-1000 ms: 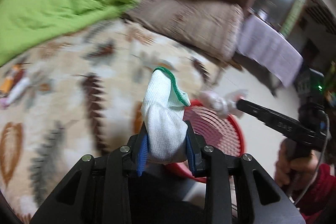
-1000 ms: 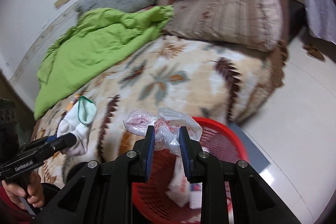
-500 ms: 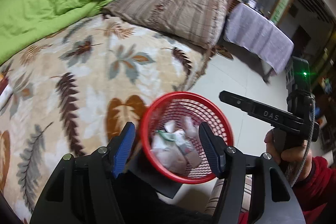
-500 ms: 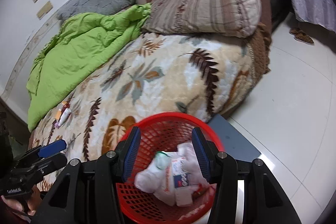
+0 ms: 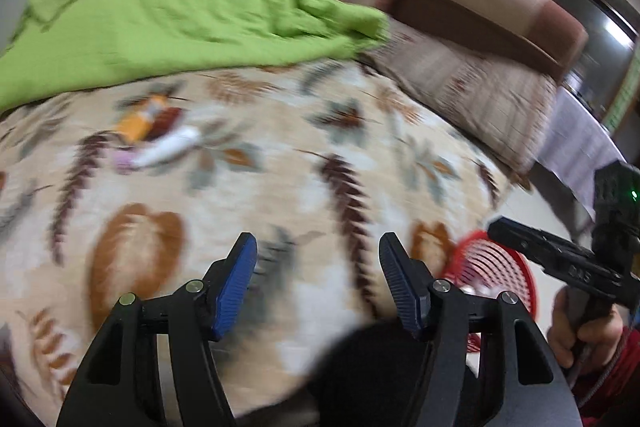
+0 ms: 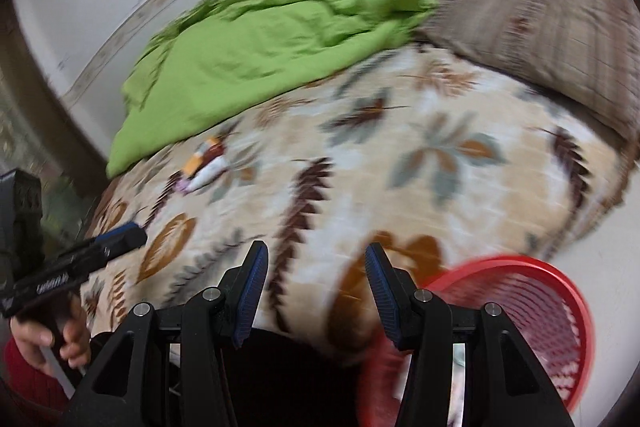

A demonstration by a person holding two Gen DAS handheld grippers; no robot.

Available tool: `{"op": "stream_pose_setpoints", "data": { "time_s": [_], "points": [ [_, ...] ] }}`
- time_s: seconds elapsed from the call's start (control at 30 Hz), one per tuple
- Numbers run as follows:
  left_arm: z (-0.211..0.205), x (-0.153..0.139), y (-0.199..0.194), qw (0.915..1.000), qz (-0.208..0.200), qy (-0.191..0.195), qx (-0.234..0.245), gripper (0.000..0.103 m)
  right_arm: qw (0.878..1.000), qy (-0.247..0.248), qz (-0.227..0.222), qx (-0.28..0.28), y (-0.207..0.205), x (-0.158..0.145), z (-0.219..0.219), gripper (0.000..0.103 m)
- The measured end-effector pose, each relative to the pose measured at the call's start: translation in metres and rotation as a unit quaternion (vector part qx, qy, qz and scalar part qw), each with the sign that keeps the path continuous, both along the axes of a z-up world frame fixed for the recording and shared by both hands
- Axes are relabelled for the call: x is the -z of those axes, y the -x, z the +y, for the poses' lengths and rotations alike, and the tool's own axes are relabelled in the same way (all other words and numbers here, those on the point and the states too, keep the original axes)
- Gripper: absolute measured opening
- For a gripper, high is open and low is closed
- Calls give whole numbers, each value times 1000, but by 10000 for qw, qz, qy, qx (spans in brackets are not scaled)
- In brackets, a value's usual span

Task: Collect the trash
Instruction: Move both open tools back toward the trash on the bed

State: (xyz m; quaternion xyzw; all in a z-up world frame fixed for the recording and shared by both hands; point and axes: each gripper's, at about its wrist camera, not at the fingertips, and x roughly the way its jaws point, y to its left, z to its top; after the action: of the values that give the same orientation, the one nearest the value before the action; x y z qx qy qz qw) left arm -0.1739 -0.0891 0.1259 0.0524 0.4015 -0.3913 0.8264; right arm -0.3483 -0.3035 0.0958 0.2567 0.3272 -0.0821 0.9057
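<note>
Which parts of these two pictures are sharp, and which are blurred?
Left wrist view: the black left tool is sharp; the leaf-patterned beige blanket and crumpled green quilt are smeared. Right wrist view: the right tool is sharp; the red mesh plastic basket is blurred.

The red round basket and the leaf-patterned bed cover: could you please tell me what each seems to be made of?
The red round basket looks like moulded plastic: a smooth glossy rim above slotted lattice walls. The leaf-patterned bed cover appears to be soft plush or fleece fabric with a matt printed surface; blur leaves the weave uncertain.
</note>
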Motion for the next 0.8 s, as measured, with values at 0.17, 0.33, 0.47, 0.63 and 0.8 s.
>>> {"op": "stream_pose_setpoints", "data": {
  "time_s": [0.17,0.33,0.47,0.63,0.8],
  "points": [
    [53,5,-59,9961,109,39,-876,62,9984,49,0,-557,-48,-4,30,54],
    [80,22,-114,9867,508,141,-1535,62,9960,-84,0,-890,-90,-5,51,54],
    [79,39,-154,9799,760,173,-1834,61,9943,-26,49,-1066,-108,-2,64,54],
    [62,70,-204,9689,1272,289,-2101,48,9935,-48,167,-1126,-123,6,62,54],
    [50,98,-241,9587,1565,242,-2364,40,9936,-84,251,-1100,-142,12,51,55]
  ]
}}
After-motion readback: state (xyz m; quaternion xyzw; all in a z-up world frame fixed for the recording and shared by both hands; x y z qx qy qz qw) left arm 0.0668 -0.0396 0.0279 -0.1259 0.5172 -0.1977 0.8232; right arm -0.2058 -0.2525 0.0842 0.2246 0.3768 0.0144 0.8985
